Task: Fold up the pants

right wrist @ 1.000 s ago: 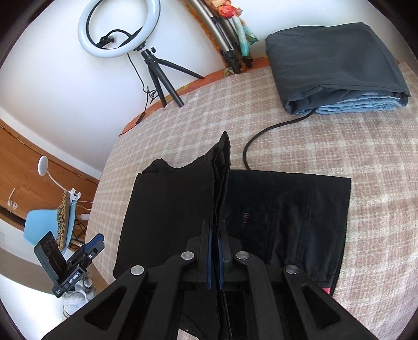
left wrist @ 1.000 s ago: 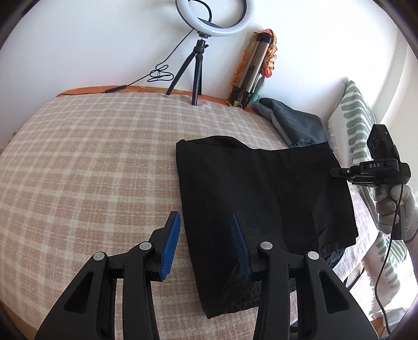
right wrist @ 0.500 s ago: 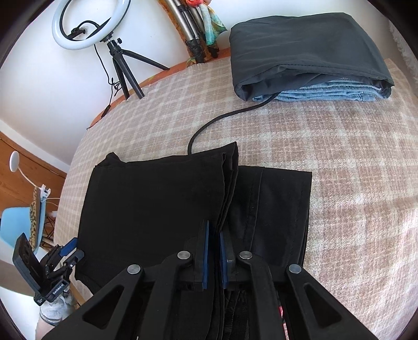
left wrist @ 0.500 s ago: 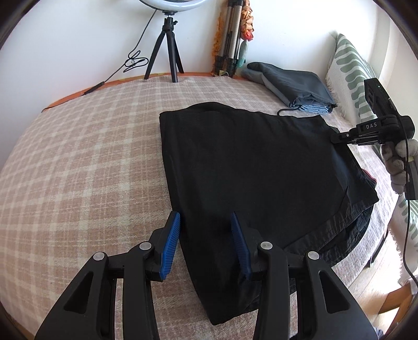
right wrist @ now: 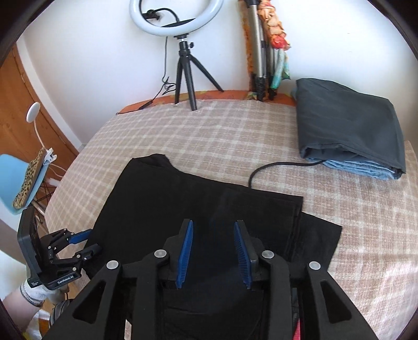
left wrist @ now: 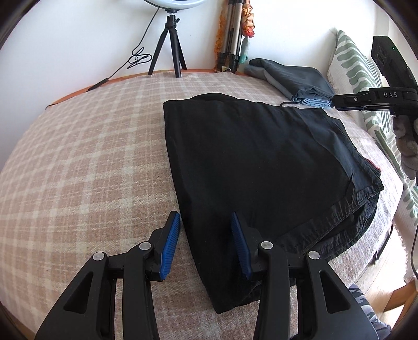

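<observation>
Pants (left wrist: 250, 162), black and already folded over into a broad flat slab, lie on the plaid bed cover (left wrist: 86, 167), filling the middle of the left wrist view and the lower middle of the right wrist view. In the left wrist view, going left to right: bare plaid cloth takes the left half; at the bottom centre the left tongs (left wrist: 206, 243) stand spread, their blue pads straddling the near left edge of the pants, one pad over the cover and the other over the black cloth, pinching nothing; at the top a black tripod (left wrist: 169, 49) stands against the wall; further right a folded grey and blue pile (left wrist: 295, 81) sits beyond the pants; at the right edge the other gripper shows side-on. In the right wrist view, the left tongs appear at lower left beside the pants' edge, a ring light (right wrist: 176, 15) sits at the top centre, and the right tongs (right wrist: 214, 251) at the bottom centre are spread above the black cloth, holding nothing. A black cable (right wrist: 277, 167) runs from the pants' far edge to the pile at upper right.
</observation>
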`<state>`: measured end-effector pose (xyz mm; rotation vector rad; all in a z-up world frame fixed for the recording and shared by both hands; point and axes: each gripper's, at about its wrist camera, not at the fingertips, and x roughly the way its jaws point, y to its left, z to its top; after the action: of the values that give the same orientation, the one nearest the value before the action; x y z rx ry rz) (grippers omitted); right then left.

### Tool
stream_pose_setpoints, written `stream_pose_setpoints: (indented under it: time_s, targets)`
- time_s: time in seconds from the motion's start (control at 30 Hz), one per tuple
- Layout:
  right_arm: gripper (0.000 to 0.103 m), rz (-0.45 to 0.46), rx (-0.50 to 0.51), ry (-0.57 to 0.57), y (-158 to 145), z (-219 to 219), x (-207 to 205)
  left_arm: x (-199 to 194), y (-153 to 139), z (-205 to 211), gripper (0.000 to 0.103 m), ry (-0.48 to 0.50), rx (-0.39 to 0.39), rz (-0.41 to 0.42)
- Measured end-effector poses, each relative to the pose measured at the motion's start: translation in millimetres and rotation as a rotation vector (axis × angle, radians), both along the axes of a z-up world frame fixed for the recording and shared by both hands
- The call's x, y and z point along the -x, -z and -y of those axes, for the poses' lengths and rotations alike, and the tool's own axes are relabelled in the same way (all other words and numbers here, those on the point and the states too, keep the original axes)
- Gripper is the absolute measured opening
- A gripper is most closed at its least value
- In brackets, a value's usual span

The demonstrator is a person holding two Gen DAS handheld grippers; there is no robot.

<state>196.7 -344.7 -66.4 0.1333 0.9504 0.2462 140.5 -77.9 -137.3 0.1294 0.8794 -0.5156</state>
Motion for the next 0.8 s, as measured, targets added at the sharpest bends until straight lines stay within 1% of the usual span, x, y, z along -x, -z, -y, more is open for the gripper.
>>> stream_pose_setpoints:
  time_s: [0.1, 0.17, 0.33, 0.43, 0.53, 0.67, 0.73, 0.8]
  targets:
    - [0.037, -0.009, 0.006, -0.085, 4, -41, -9, 5, 0, -5, 0.044, -0.017, 0.012, -0.013]
    - [0.038, -0.023, -0.005, -0.131, 6, -66, -16, 8, -1, -10, 0.044, -0.029, 0.035, -0.029]
    - [0.039, -0.054, -0.019, -0.193, 11, -113, -35, 10, 0, -21, 0.044, -0.060, 0.099, -0.064]
    - [0.040, -0.084, -0.022, -0.205, 16, -133, -49, 12, 0, -26, 0.044, -0.077, 0.141, -0.085]
    - [0.040, -0.134, -0.023, -0.206, 23, -149, -65, 11, 1, -30, 0.045, -0.090, 0.194, -0.116]
    - [0.040, -0.201, 0.000, -0.195, 32, -169, -86, 8, 3, -32, 0.045, -0.083, 0.278, -0.165]
    - [0.040, -0.231, 0.005, -0.193, 36, -177, -95, 6, 5, -33, 0.042, -0.084, 0.326, -0.189]
    - [0.041, -0.258, 0.019, -0.193, 40, -187, -103, 5, 5, -34, 0.042, -0.084, 0.355, -0.198]
